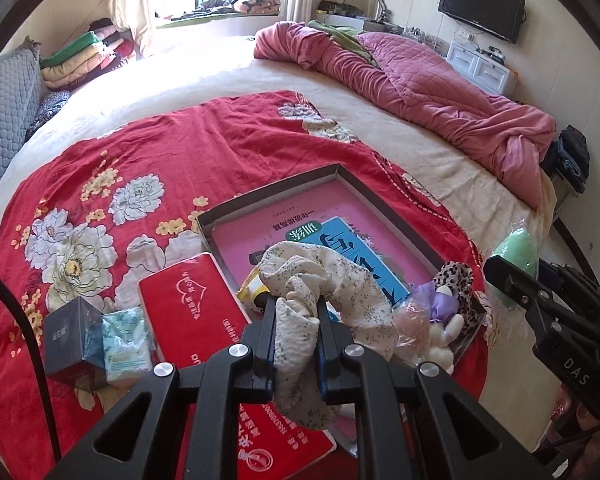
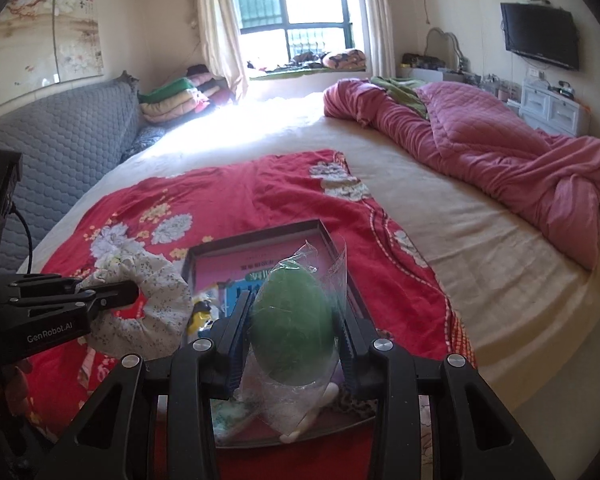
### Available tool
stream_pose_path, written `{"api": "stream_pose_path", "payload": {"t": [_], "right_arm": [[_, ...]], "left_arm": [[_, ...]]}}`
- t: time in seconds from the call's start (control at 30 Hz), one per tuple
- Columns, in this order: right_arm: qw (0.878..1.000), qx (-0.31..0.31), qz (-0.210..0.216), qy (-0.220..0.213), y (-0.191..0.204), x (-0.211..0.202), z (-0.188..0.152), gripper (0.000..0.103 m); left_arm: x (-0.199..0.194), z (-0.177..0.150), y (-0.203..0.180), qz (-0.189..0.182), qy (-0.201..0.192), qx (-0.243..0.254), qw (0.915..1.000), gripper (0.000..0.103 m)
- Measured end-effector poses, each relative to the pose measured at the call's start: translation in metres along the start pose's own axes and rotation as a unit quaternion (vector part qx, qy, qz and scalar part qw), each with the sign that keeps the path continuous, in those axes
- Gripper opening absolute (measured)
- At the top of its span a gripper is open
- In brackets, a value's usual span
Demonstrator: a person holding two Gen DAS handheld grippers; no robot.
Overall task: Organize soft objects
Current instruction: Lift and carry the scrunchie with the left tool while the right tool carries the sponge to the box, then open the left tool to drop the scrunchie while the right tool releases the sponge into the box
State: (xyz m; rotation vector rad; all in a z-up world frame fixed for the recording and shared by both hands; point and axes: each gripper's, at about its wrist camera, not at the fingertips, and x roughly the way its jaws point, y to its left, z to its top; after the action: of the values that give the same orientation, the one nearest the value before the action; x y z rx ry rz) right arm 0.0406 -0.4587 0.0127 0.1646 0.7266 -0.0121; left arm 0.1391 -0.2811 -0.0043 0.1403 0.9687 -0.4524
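Observation:
My left gripper (image 1: 294,300) is shut on a cream floral cloth ring (image 1: 332,276), held above the near edge of a shallow grey tray (image 1: 364,188); the cloth ring also shows in the right wrist view (image 2: 156,308), with the left gripper (image 2: 134,290). My right gripper (image 2: 292,300) is shut on a green egg-shaped sponge in clear wrap (image 2: 292,320), held over the tray (image 2: 260,236); the sponge also shows in the left wrist view (image 1: 518,254). In the tray lie a pink book (image 1: 300,216), a plush toy with leopard print (image 1: 454,280) and a yellow packet (image 1: 254,286).
The tray sits on a red floral quilt (image 1: 140,160) on a big bed. Left of the tray lie a red flat pack (image 1: 192,312), a pale tissue packet (image 1: 124,344) and a dark box (image 1: 74,336). A rumpled pink duvet (image 1: 440,92) lies at the far right.

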Motion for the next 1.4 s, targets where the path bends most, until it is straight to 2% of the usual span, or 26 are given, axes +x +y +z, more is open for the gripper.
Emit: {"api": "stream_pose_path", "payload": {"t": [0.27,0.5,0.57,0.93,1.27,1.33,1.4], "right_arm": [[0.997,0.002,-0.021,0.076,-0.013,0.073,-0.012,0.04],[0.996,0.011,-0.023,0.086,-0.018,0.11,-0.011,0.04],[0.996,0.026,-0.011,0.09,-0.02,0.118,-0.009,0.041],[0.995,0.021,-0.021,0.099,-0.019,0.127,-0.009,0.043],[0.995,0.021,-0.019,0.096,-0.017,0.123,-0.009,0.048],[0.995,0.019,-0.023,0.094,-0.017,0.121,-0.008,0.048],[0.995,0.014,-0.025,0.092,-0.015,0.118,-0.007,0.049]], "left_arm": [[0.041,0.005,0.001,0.009,0.034,0.001,0.9994,0.016],[0.055,0.004,0.012,0.0,0.044,-0.018,0.9989,0.016],[0.058,0.003,0.012,0.0,0.045,-0.017,0.9989,0.017],[0.07,0.005,0.012,-0.015,0.05,-0.023,0.9983,0.018],[0.068,0.005,0.015,-0.021,0.048,-0.032,0.9981,0.026],[0.067,0.005,0.015,-0.024,0.047,-0.033,0.9981,0.031],[0.065,0.004,0.014,-0.026,0.046,-0.032,0.9981,0.032]]}}
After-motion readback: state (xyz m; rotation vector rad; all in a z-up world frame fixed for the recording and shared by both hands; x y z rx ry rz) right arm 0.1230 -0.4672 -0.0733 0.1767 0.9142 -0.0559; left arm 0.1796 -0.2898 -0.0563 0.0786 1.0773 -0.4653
